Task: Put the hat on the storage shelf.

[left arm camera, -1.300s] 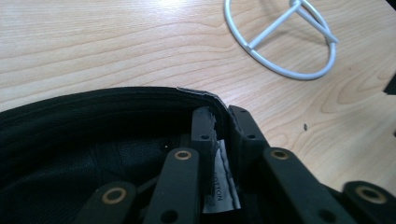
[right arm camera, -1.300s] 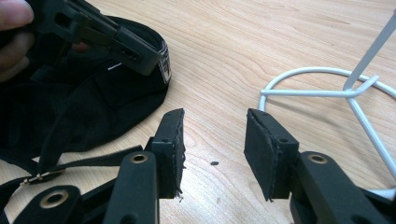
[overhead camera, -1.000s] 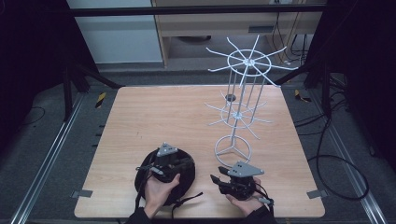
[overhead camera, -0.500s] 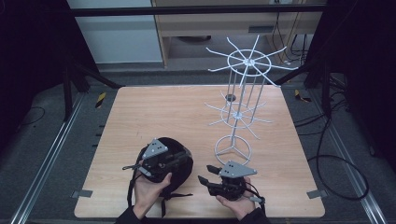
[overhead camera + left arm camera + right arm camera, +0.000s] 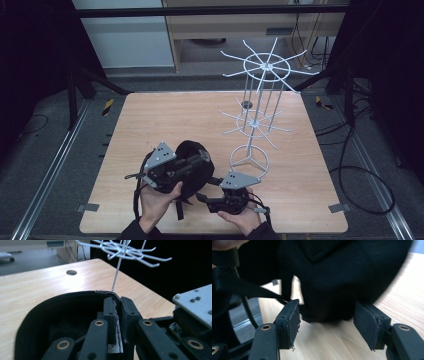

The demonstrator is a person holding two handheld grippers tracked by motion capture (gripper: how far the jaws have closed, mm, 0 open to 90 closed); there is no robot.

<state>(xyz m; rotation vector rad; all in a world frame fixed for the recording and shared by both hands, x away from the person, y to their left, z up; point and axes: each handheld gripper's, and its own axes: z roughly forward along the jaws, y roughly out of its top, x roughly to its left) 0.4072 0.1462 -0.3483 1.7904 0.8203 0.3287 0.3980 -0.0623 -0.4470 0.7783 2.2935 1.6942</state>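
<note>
Left gripper clenched on black cap rim; right gripper released, pointing at it

White wire rack blocks frame's right-centre; black cap lower centre; tabletop upper left open.

The high view looks forward and down from above the table's near edge, taking in the whole top and the white wire rack toward its far right corner. The left gripper view sits low and close, facing that rack across the black cap. The right gripper view looks level at the same cap from just beside it.
</note>
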